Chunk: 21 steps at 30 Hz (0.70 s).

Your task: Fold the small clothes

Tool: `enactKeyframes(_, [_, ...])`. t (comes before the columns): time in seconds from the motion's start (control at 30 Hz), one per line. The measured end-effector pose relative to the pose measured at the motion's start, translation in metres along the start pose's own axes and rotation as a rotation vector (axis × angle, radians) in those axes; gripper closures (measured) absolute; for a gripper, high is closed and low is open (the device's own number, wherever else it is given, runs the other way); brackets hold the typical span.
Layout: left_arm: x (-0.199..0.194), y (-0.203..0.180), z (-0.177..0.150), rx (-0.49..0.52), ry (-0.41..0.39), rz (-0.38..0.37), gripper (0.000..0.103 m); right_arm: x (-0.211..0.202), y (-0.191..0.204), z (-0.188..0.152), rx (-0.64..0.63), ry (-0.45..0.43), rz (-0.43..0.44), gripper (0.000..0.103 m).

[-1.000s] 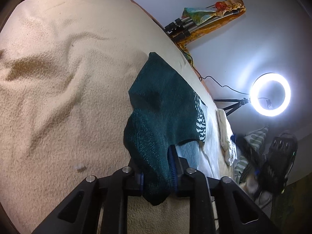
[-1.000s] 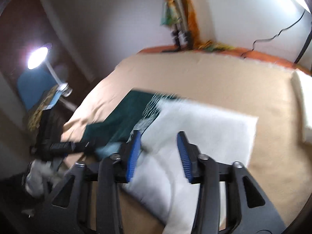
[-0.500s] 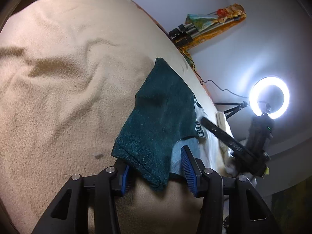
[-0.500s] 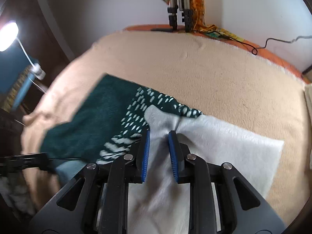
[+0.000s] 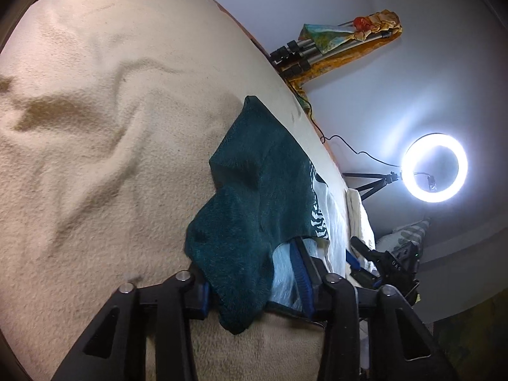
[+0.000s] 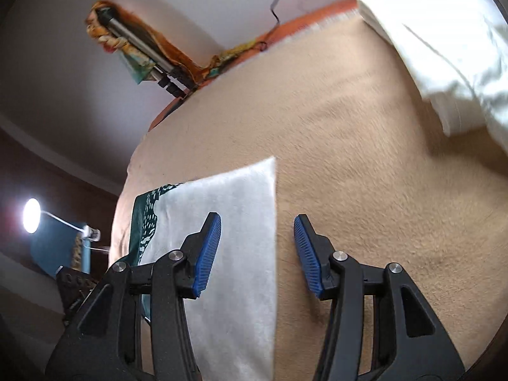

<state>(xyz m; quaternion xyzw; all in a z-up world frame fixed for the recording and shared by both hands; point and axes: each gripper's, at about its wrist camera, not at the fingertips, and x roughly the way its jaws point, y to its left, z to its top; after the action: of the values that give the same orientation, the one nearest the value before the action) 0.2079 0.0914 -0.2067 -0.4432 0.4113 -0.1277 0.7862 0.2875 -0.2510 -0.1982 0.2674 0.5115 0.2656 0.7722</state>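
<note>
Left claw (image 5: pixel 254 289): pinching the near hem of the teal garment (image 5: pixel 254 197); the cloth bunches between the blue pads and droops below them toward 6 o'clock.
Teal garment: lies on the beige blanket (image 5: pixel 95 158), running from the claw toward 12 o'clock; its white-patterned band sits at its 3 o'clock edge, beside the white cloth.
Right claw (image 6: pixel 257 254): spread wide, holding nothing; its left pad is over the white cloth (image 6: pixel 228 222), its right pad over bare blanket (image 6: pixel 365 174).
White cloth: flat on the blanket, with the teal garment (image 6: pixel 143 222) at its 9 o'clock side.
Cream fabric (image 6: pixel 444 47): heaped at 1 o'clock in the right view.
Ring light (image 5: pixel 434 167): lit, at 3 o'clock in the left view.
</note>
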Motion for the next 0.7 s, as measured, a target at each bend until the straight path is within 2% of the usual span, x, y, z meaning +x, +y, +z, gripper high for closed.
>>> enactKeyframes(0.1, [0.006,-0.001,0.002,0.001,0.001,0.0,0.073,0.006,-0.005,-0.004,0.041,-0.005,0.097,0.052])
enactKeyframes(0.27, [0.017,-0.007,0.005,0.027,0.0,0.013,0.082,0.023,0.003,-0.002,0.02,-0.004,0.147,0.052])
enactKeyframes(0.4, [0.024,-0.015,0.007,0.074,0.001,0.035,0.094,0.036,0.014,0.001,0.012,0.012,0.152,0.053])
enactKeyframes(0.47, [0.023,-0.02,0.007,0.099,-0.009,0.037,0.096,0.042,0.02,-0.001,0.0,0.039,0.123,0.069])
enactKeyframes(0.5, [0.022,-0.025,0.007,0.122,-0.019,0.043,0.098,0.045,0.023,0.0,-0.01,0.05,0.105,0.087])
enactKeyframes(0.53, [0.02,-0.028,0.006,0.139,-0.029,0.048,0.099,0.047,0.032,-0.002,-0.038,0.056,0.072,0.092])
enactKeyframes(0.63, [0.012,-0.04,0.004,0.197,-0.054,0.049,0.1,0.038,0.053,-0.001,-0.098,0.024,0.031,0.095])
enactKeyframes(0.7, [0.006,-0.046,0.002,0.226,-0.066,0.042,0.1,0.023,0.066,0.001,-0.125,-0.006,0.051,0.095])
